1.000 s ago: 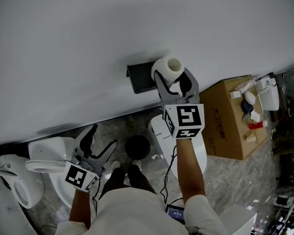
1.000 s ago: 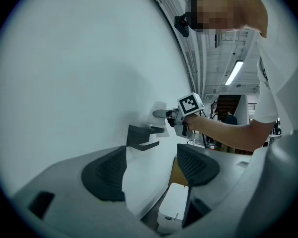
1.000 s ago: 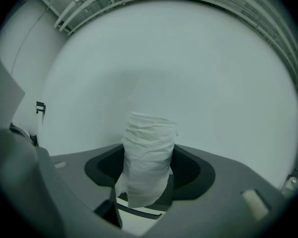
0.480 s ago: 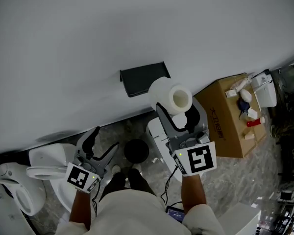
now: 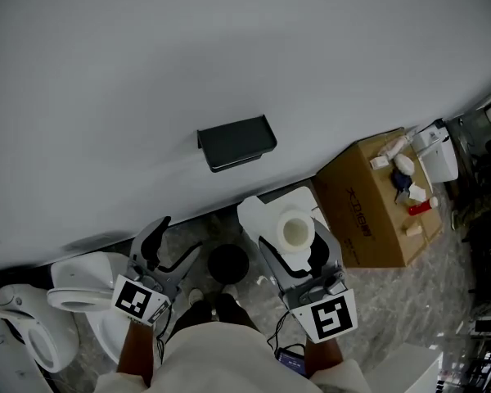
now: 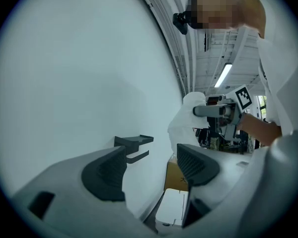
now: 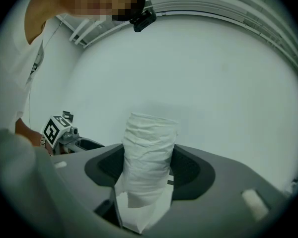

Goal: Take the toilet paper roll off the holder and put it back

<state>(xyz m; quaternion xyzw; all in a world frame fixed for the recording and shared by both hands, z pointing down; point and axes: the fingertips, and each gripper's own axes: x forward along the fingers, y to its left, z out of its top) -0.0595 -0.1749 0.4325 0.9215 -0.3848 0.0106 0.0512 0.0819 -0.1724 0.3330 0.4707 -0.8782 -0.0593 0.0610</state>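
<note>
Right hand-held gripper (image 5: 298,250) grips toilet paper roll (image 5: 272,218); only head view shows core (image 5: 298,231).

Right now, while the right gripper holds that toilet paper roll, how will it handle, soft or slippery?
Probably soft: the toilet paper roll looks wrinkled where the right gripper clamps it. Likely light, with a hollow core. Its loose tail may flop or unwind.

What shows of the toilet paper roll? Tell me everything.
The toilet paper roll is white, soft-looking crinkled paper round a hollow core whose open end faces the head camera. It stands upright between the pads of the right gripper, which press its sides. A loose sheet hangs below it. It is off the black wall holder, apart from it.
</note>
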